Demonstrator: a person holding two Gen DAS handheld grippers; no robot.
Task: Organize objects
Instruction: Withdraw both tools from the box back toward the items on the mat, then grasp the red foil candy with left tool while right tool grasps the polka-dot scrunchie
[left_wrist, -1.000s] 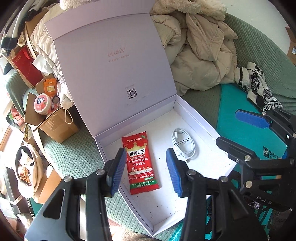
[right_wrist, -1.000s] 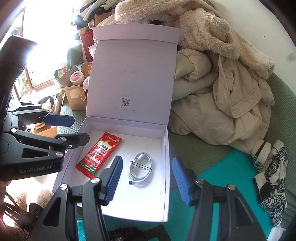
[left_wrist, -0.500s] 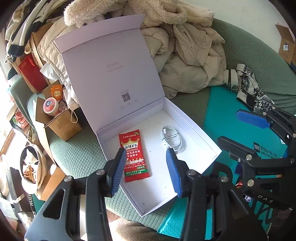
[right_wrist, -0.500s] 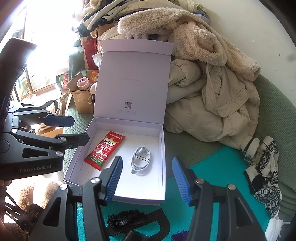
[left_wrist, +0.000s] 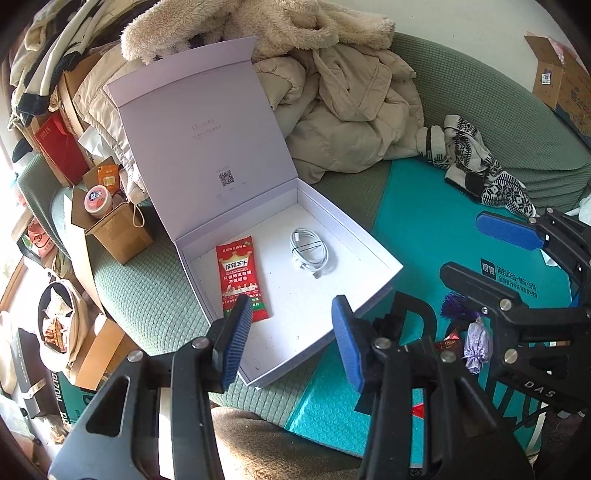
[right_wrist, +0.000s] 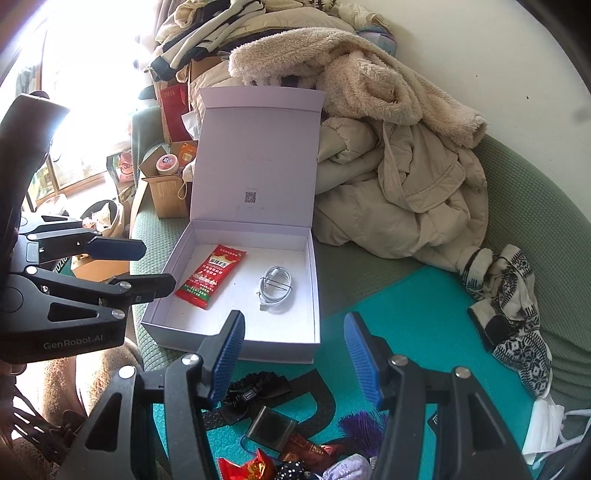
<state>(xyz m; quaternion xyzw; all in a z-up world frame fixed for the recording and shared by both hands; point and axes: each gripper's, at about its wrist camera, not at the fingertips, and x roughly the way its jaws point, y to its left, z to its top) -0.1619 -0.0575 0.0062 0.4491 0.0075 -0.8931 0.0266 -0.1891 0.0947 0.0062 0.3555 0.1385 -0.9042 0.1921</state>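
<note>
Your left gripper (left_wrist: 291, 332) and right gripper (right_wrist: 293, 356) both hang parted, holding nothing. The red snack sachet (right_wrist: 210, 276) and coiled white cable (right_wrist: 275, 290) lie side by side, apart, inside the open white cardboard box (right_wrist: 316, 280).

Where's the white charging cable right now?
The white cable lies coiled inside the open box, right of the red snack packet, in both wrist views.

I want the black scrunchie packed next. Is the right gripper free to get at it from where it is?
Probably yes. The right gripper is open and empty, and the black scrunchie lies uncovered on the teal mat just below its fingertips, outside the white box.
</note>
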